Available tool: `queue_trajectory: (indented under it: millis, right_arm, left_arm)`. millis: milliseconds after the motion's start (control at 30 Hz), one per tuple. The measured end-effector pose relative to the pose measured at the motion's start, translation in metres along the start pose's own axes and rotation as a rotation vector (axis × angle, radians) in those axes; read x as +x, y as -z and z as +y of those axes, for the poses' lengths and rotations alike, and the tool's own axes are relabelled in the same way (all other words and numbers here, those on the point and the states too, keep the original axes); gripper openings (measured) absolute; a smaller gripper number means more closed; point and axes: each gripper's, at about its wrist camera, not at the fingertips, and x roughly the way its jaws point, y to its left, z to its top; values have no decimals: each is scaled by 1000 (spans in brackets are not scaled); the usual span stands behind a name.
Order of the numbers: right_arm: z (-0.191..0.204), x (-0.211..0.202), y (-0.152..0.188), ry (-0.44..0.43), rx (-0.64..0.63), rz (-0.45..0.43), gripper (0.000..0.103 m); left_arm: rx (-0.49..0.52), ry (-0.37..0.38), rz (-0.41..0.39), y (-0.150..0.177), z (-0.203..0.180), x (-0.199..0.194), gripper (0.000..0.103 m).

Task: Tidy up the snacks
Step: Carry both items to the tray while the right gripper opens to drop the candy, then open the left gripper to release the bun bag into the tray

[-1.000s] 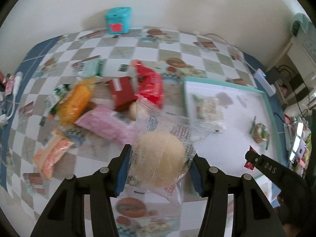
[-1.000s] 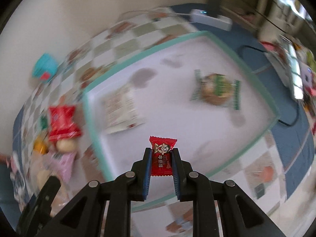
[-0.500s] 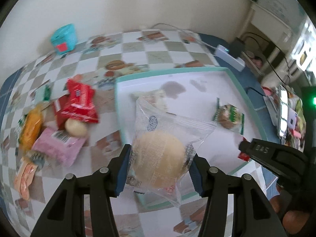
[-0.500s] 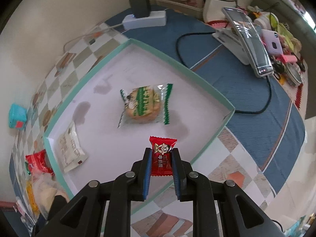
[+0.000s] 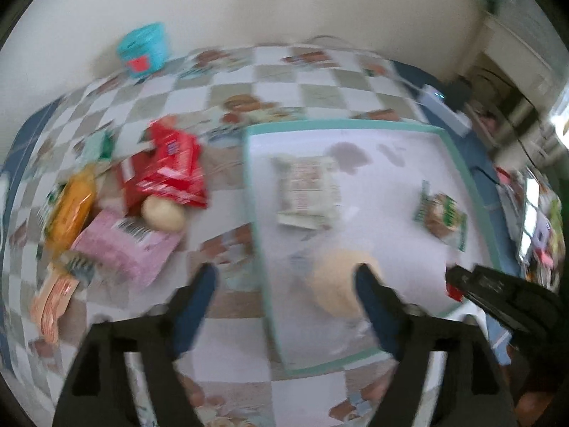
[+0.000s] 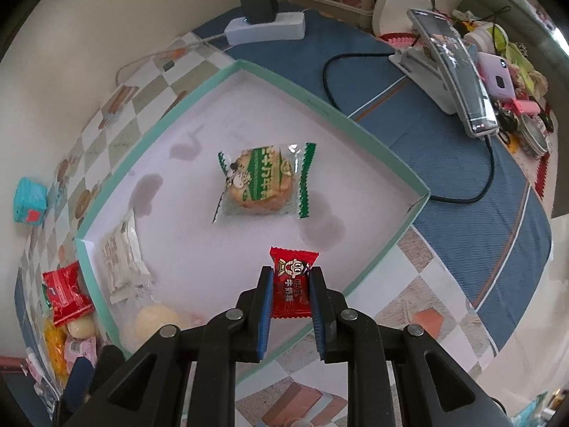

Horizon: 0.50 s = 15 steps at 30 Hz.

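Observation:
My left gripper point(image 5: 284, 284) is open. The clear-wrapped round bun point(image 5: 338, 284) lies blurred inside the teal-rimmed white tray point(image 5: 256, 213), next to my right finger; it also shows in the right wrist view point(image 6: 156, 320). My right gripper point(image 6: 291, 284) is shut on a small red candy packet point(image 6: 290, 284) above the tray's near edge point(image 6: 391, 249). In the tray lie a green-wrapped cookie point(image 6: 259, 181) and a white wafer packet point(image 6: 121, 252). A pile of snacks sits left of the tray: red packets point(image 5: 170, 167), a pink packet point(image 5: 121, 245), an orange packet point(image 5: 71, 210).
A teal box point(image 5: 144, 49) stands by the back wall. A power strip with charger point(image 6: 265, 25), cables, a phone on a stand point(image 6: 451, 67) and small clutter lie on the blue cloth right of the tray.
My left gripper has opened and let go of the bun, which has dropped into the tray. My right gripper still holds the candy and has shifted slightly over the tray edge.

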Motion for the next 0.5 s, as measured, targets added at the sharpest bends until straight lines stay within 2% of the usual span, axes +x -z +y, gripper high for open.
queue_trajectory:
  millis: [33,100,133,167,233,367,500]
  right_arm:
    - [1,2,-1,-2,-3,6,26]
    - [1,4,0,-1,-7,14,45]
    - [1,4,0,-10,-6,8,65]
    - [2,3,1,-25,-6,-2,70]
    - [4,1,2,-12,-18,-13,71]
    - [8,1,3,-16,-30,-22,84]
    - [20,-3,5,-18,-72,-57,90]
  left_arm:
    - [-30,-14,4,0,7,1,90]
    - [-90,-36,20,-1,22,3,90]
    - [-114,-41,25,-1,28,4,90]
    - [-145,-47,31,0,36,5,90]
    - [-185,-64,40,1,47,6,91]
    - [-263,-108,32,2,70,2,92]
    - [-347,-167,10,2,100,-6,93]
